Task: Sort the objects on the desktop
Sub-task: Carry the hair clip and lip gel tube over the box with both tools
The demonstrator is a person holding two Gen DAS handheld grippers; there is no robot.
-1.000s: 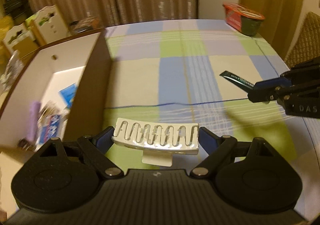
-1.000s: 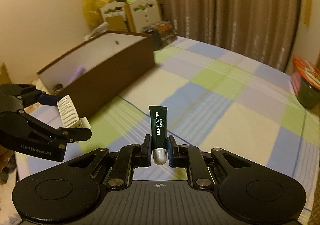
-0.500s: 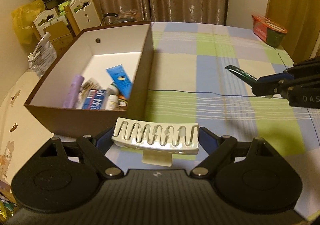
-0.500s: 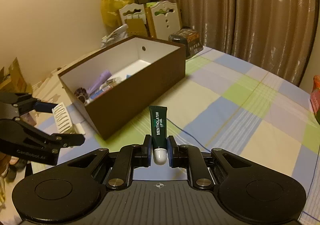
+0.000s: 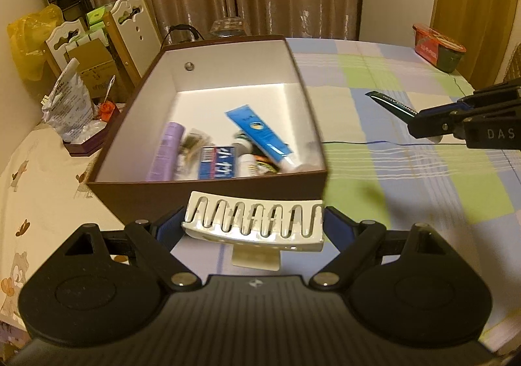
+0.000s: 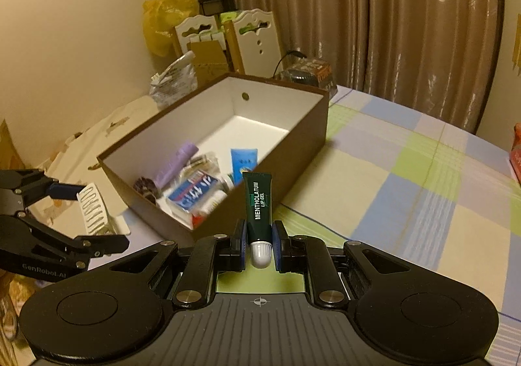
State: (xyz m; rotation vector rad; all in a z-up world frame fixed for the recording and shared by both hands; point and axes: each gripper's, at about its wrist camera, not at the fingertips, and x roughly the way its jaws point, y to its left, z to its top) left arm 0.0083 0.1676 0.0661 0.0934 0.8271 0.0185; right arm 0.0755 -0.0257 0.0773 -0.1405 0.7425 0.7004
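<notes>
My left gripper point(image 5: 254, 229) is shut on a white slotted hair clip point(image 5: 254, 224), held just in front of the near wall of the brown box point(image 5: 208, 193). It also shows in the right wrist view point(image 6: 92, 214). My right gripper point(image 6: 259, 243) is shut on a dark green lip gel tube point(image 6: 259, 199), upright, near the box's right front corner. The tube also shows in the left wrist view point(image 5: 390, 103). The box point(image 6: 302, 134) holds a purple tube point(image 5: 164, 152), a blue tube point(image 5: 260, 131), a blue-white packet point(image 5: 216, 167) and other small items.
The box stands on a checked tablecloth point(image 5: 407, 170). A red-lidded bowl point(image 5: 438, 50) sits at the table's far right. A plastic bag point(image 5: 68, 105), chairs and boxes stand left of the table. Curtains hang behind.
Both grippers have moved left and up toward the box, still holding their items. The box's inside has come into full view of both cameras.
</notes>
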